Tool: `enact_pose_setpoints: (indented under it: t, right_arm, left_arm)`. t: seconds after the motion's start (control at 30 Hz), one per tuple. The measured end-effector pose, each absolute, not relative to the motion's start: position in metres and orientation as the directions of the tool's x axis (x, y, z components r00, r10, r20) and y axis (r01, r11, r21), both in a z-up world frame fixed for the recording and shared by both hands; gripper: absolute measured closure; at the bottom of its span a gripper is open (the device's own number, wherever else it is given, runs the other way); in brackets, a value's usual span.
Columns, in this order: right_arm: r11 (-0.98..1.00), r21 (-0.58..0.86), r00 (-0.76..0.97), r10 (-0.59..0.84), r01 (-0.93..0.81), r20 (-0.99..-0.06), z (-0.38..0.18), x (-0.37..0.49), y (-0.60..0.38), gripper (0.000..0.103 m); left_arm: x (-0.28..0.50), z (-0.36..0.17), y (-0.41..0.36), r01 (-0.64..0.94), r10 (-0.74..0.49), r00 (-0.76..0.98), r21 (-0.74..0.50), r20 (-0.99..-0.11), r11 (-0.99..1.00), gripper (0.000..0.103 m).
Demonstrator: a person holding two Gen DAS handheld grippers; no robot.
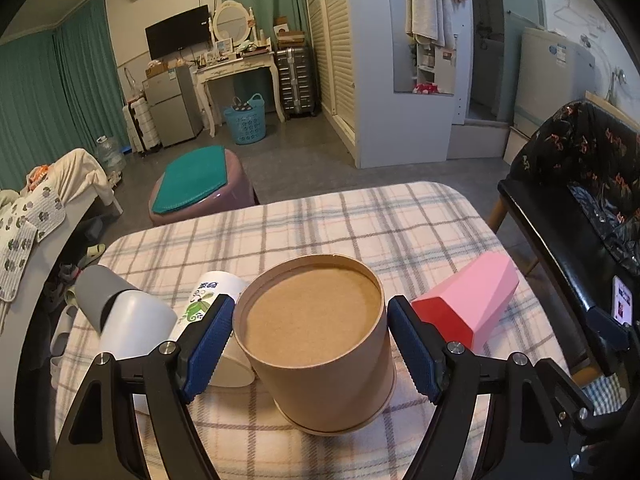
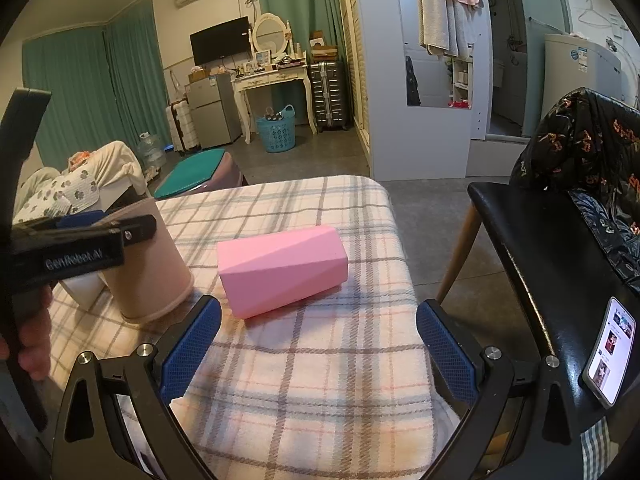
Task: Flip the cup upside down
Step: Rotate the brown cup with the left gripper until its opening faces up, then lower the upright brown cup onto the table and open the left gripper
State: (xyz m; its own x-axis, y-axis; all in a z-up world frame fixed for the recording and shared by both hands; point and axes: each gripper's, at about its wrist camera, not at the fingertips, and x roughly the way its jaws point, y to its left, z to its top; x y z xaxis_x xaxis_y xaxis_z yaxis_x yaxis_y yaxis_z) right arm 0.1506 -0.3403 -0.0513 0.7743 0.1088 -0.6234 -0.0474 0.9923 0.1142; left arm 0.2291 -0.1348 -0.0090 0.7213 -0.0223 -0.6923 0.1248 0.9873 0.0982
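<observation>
In the middle of the left wrist picture, the brown paper cup point(image 1: 316, 344) stood bottom-up on the checked cloth point(image 1: 360, 216). My left gripper point(image 1: 312, 344) was spread wide around it, with gaps on both sides. My right gripper point(image 2: 318, 350) gaped too, holding nothing, near the pink box point(image 2: 280, 270).

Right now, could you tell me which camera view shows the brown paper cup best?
The left wrist view: the brown paper cup sits central between the open left gripper, its recessed base facing up. The right wrist view shows only its side wall at the left edge, partly hidden by the left gripper's body.
</observation>
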Motion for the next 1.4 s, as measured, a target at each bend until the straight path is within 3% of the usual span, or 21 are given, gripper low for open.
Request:
enact_pose_setpoints:
  t: [0.53,1.13,1.4]
  right_arm:
    - [0.993,0.111,0.764,0.104,-0.043,-0.637,-0.058,0.155,-0.335,0.005]
    - [0.994,0.105,0.777,0.091,-0.032,-0.622,-0.045,0.147,-0.335,0.005]
    - [0.994,0.099,0.793,0.088,-0.036,-0.602,-0.031,0.138,-0.333,0.005]
  left_arm:
    - [0.230,-0.023,-0.147,0.149,-0.009,0.753,0.158,-0.658,0.976,0.023]
    - [0.226,-0.024,-0.143,0.157,-0.026,0.716,0.125,-0.698,0.980,0.021]
    - [0.219,-0.006,-0.136,0.161,-0.060,0.736,0.089,-0.674,0.983,0.017]
